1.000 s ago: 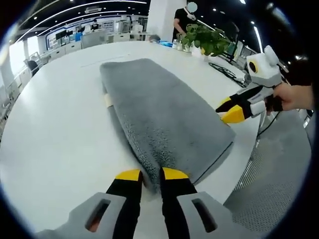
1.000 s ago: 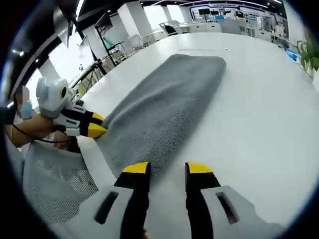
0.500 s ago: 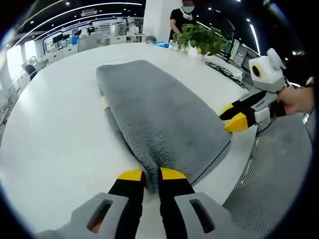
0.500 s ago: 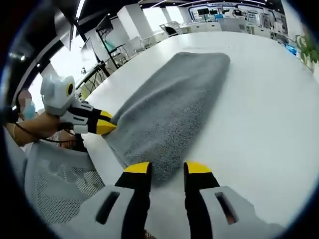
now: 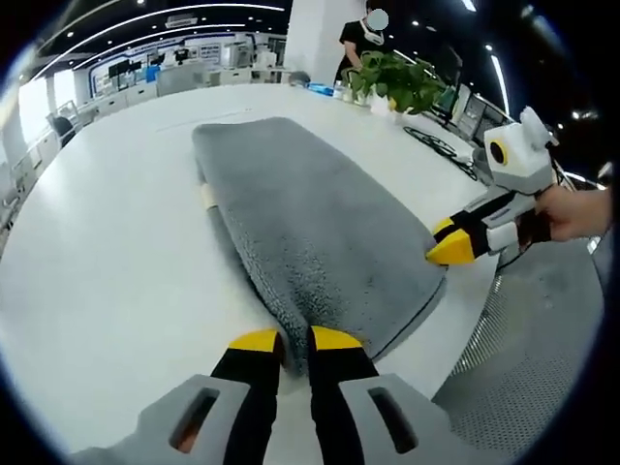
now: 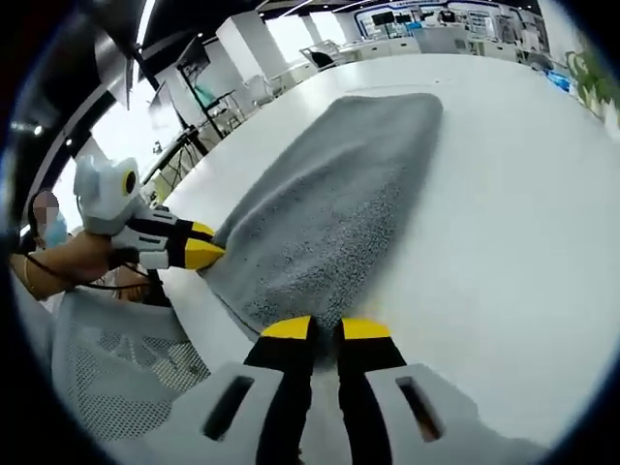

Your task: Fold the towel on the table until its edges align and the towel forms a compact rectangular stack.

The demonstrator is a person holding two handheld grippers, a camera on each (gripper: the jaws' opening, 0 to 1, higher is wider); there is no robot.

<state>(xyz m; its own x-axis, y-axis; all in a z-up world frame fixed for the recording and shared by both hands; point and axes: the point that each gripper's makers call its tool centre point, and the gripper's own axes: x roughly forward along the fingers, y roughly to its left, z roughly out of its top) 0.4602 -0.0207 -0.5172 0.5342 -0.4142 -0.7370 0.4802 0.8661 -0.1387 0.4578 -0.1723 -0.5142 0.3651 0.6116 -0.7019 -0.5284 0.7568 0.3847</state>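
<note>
Yellow-tipped jaws of the left gripper were pressed together on the near corner of the grey towel, with a fold of its pile pinched between them. In the right gripper view, the right gripper had its jaws nearly closed on the other near corner of the towel, and the cloth edge sat between the tips.

Each view showed the opposite tool. In the left gripper view the right gripper came in from the right side, held by a hand, its tips touching the towel's right near corner. In the right gripper view the left gripper came from the left side and touched the towel's left near corner.

The left gripper view also showed a green plant at the far side and a person standing behind it. The right gripper view showed a mesh chair below the table edge.

The towel lay folded on the white table, its long axis running from the grippers away to the far side. Its near short edge lay close to the table's near edge, between the two tools.
</note>
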